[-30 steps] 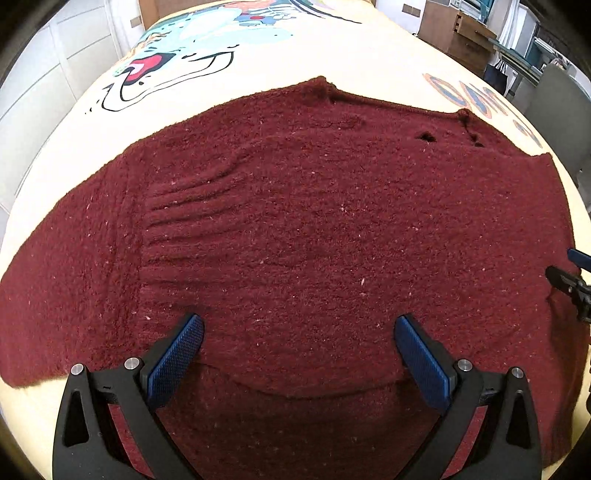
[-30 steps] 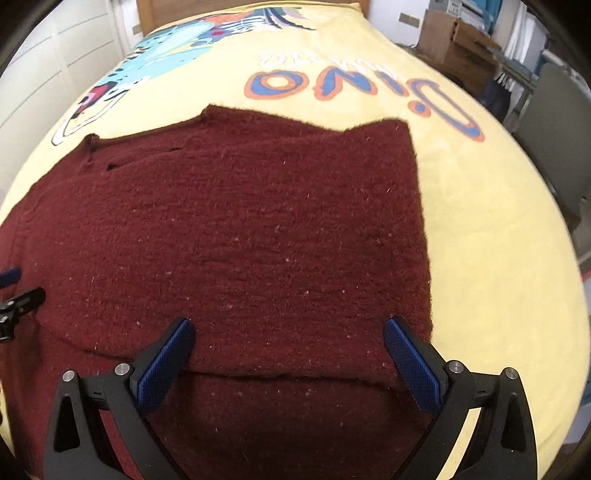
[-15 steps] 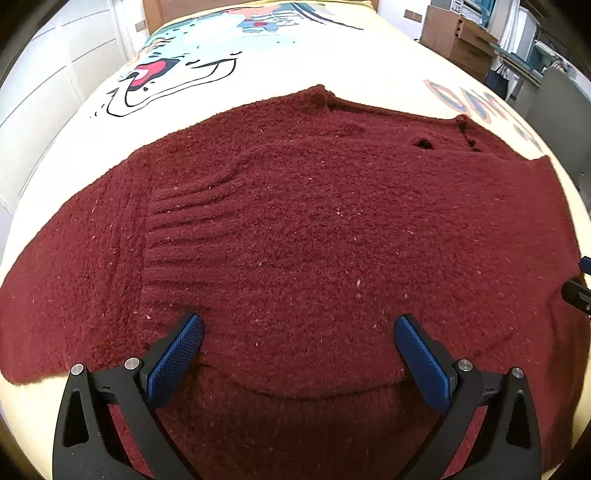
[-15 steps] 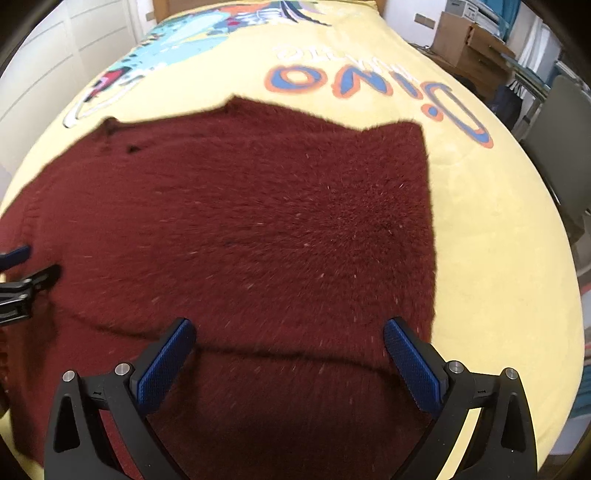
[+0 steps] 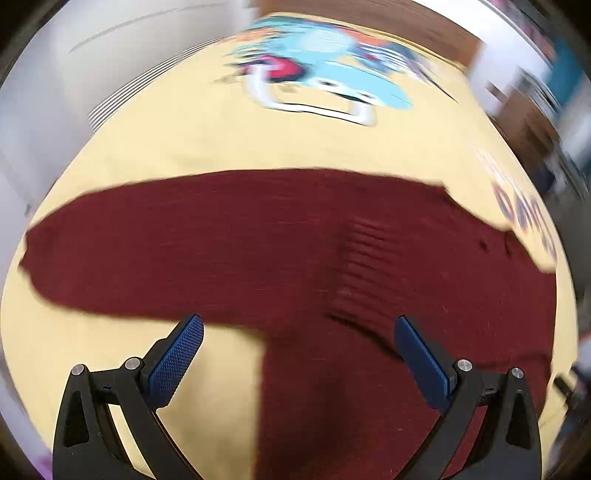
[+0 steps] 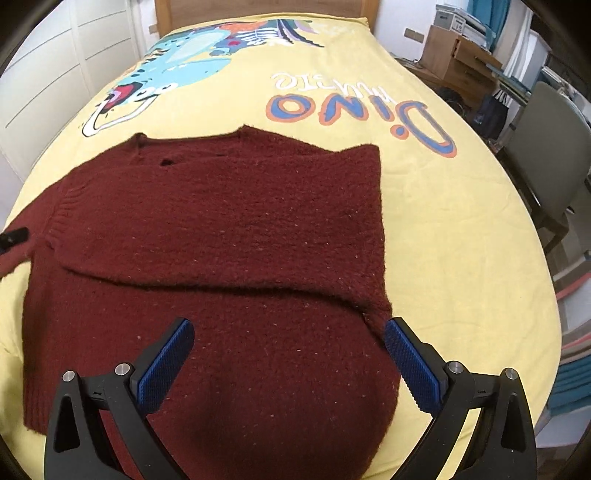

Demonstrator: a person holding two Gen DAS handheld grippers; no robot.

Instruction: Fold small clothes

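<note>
The sweater [image 6: 221, 229] is fuzzy maroon knit, ribbed at its cuff. The bedspread [image 6: 443, 229] is smooth matt yellow cloth. Both grippers' pads [image 6: 166, 365] are stippled blue rubber on matt black plastic.

A yellow bedspread [image 6: 443, 229] covers the bed, and it has a print of a blue cartoon dinosaur [image 6: 177, 62] near the far end and the word "Dino" in blue and orange letters [image 6: 362, 118], seen upside down from the right wrist camera. Behind the bed there is a wooden headboard [image 6: 266, 11], and on the left side stand white panelled doors [image 6: 44, 74]. On the right side I can see a grey chair [image 6: 546, 147] just beside the bed, and further back a cardboard box [image 6: 454, 59] with some white boxes [image 6: 452, 20] behind it.
</note>
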